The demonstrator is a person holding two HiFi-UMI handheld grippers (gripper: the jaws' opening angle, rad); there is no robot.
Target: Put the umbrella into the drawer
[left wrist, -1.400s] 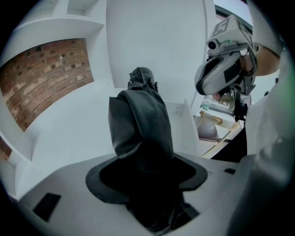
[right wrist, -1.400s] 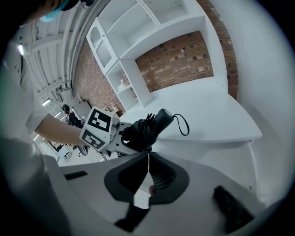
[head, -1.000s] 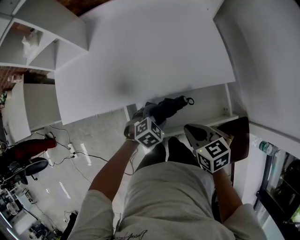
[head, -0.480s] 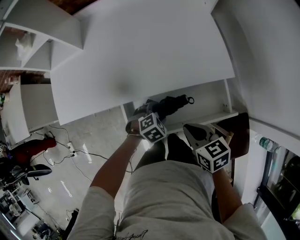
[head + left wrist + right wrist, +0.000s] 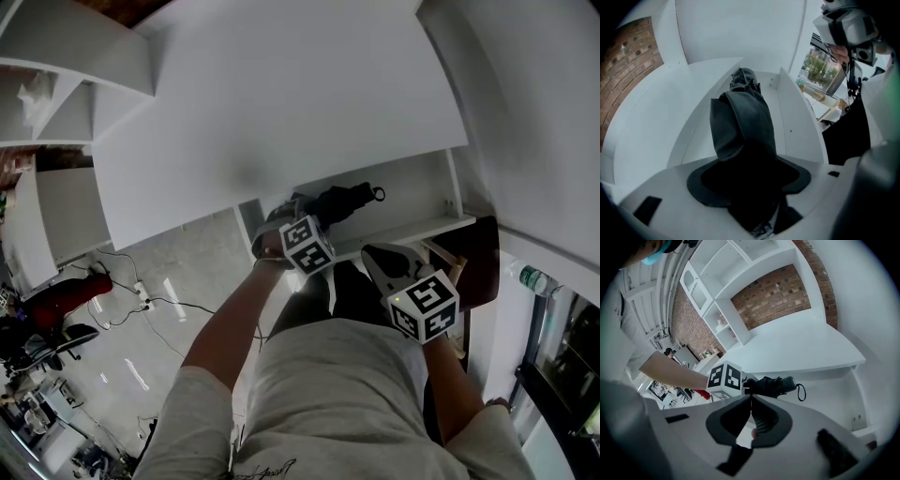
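A folded black umbrella (image 5: 342, 202) lies lengthwise in the open white drawer (image 5: 417, 187) under the desk top (image 5: 281, 94). My left gripper (image 5: 289, 217) points steeply down at the drawer's left end, shut on the umbrella's near end. In the left gripper view the umbrella (image 5: 743, 122) runs from between the jaws into the drawer (image 5: 797, 126), handle end farthest away. My right gripper (image 5: 371, 253) hangs shut in front of the drawer, holding nothing. From the right gripper view (image 5: 750, 398) the umbrella (image 5: 773, 385) and its wrist strap show beyond the jaw tips.
White shelving (image 5: 56, 84) stands at the upper left. Cables and a power strip (image 5: 142, 300) lie on the floor to the left. A dark brown panel (image 5: 480, 262) is right of the drawer, and a bottle (image 5: 534, 279) stands further right. The person's legs fill the foreground.
My left gripper has sunk toward the drawer with the umbrella, tipping more steeply down. The right gripper has stayed where it was.
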